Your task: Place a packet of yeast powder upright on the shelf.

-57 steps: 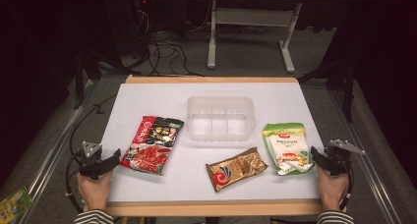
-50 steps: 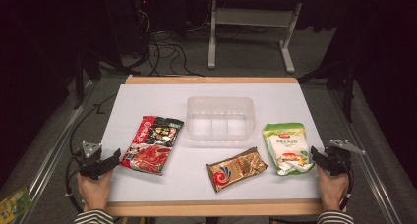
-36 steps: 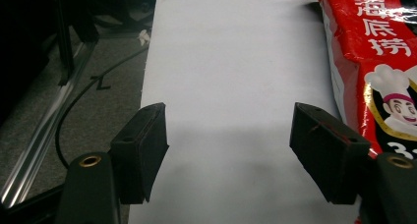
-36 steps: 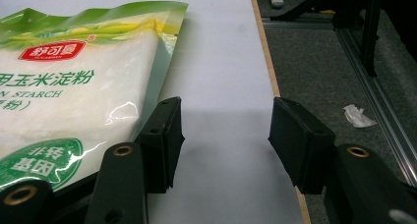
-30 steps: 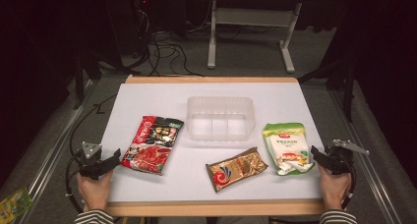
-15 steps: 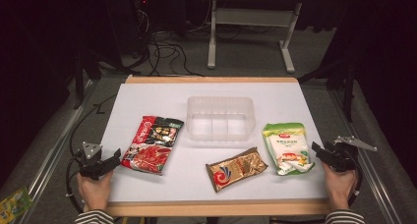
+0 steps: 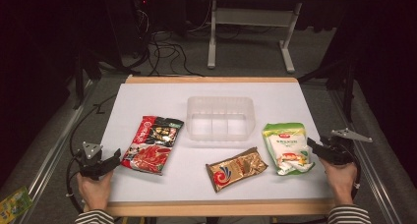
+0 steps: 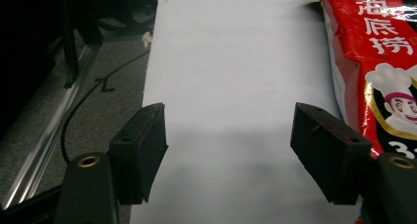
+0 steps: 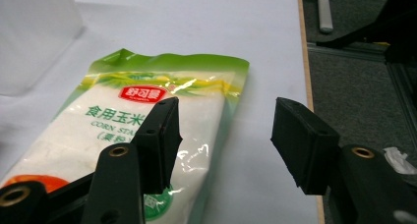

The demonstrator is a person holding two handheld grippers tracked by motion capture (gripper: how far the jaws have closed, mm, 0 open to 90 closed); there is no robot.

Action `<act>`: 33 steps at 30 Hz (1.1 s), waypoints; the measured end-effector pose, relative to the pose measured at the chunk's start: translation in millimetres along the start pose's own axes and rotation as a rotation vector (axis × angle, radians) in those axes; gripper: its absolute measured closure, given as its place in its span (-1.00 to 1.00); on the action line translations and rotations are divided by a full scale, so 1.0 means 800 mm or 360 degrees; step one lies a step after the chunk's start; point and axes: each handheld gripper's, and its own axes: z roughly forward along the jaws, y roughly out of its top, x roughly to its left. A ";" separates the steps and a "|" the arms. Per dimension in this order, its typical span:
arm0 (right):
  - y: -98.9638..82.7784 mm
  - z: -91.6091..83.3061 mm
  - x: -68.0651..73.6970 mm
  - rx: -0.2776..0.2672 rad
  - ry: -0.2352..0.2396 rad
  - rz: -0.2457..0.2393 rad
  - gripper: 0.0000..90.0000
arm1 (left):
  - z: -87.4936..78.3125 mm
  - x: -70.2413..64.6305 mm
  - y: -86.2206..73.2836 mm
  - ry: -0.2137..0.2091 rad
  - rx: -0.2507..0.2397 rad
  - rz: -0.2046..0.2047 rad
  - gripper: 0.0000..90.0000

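Looks like packing pouches into the clear tray, and nothing's in it yet. All 3 are on the table w/ tray as ref: red pouch lies to its left-front, gold pouch straight in front, green starch bag to its right-front. Right gripper hangs just over the green bag's near right edge, jaws spread, nothing pinched. Left gripper is spread too, parked beside the red pouch, not touching. My read: barely begun; every pouch still needs grabbing and dropping in.

The right tool (jaws wide, nothing between them) has lifted slightly beside the green starch bag.
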 end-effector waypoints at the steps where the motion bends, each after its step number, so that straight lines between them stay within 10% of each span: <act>1: 0.006 0.003 0.001 0.0048 0.0028 0.0007 0.00 | 0.000 0.000 0.000 0.0000 0.0000 -0.0001 -0.34; 33: 0.052 0.096 0.003 0.0577 0.0140 0.0060 -0.36 | -0.001 -0.002 0.000 0.0007 0.0001 0.0029 -0.34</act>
